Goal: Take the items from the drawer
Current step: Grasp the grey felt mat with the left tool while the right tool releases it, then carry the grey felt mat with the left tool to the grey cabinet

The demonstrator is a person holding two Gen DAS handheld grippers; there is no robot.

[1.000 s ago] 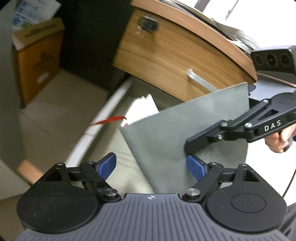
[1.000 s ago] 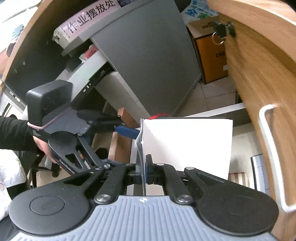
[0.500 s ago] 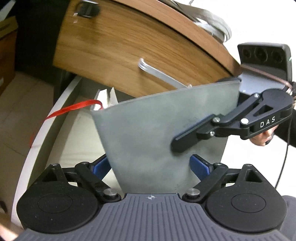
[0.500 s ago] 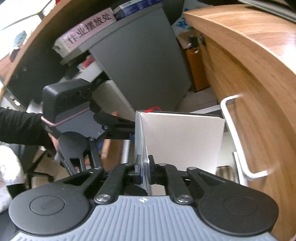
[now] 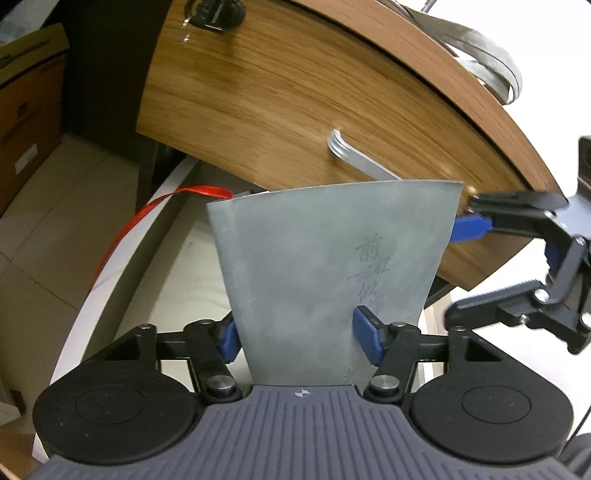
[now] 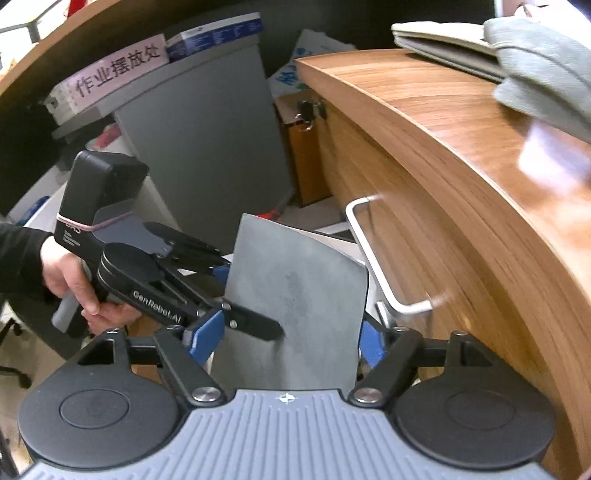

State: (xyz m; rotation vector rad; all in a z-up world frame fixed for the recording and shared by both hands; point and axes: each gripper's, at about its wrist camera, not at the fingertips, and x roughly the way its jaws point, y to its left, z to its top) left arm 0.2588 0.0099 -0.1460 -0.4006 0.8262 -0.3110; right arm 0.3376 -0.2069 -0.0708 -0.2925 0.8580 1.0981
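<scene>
A grey notebook (image 5: pixel 314 277) with a red ribbon marker (image 5: pixel 147 210) hangs in the air above the open white drawer (image 5: pixel 122 273). My left gripper (image 5: pixel 295 336) is closed on it at a slant. One blue pad is behind the spine edge and the other lies on the front cover. In the right wrist view the notebook (image 6: pixel 295 288) stands between the wide-apart pads of my right gripper (image 6: pixel 287 338), which is open. The left gripper (image 6: pixel 251 301) straddles it from the left there. In the left wrist view the right gripper (image 5: pixel 461 269) sits off the notebook's right edge.
A wood drawer front with a metal handle (image 5: pixel 354 158) and a key in its lock (image 5: pixel 210 18) overhangs the open drawer. Grey folded items (image 6: pixel 535 74) lie on the cabinet top. A cardboard box (image 5: pixel 26 92) and a grey cabinet (image 6: pixel 207 147) stand to the left. A hand (image 6: pixel 70 277) holds the left gripper.
My right gripper has let go of the notebook and opened wide. My left gripper's pads have closed in on the notebook, which has risen higher above the drawer.
</scene>
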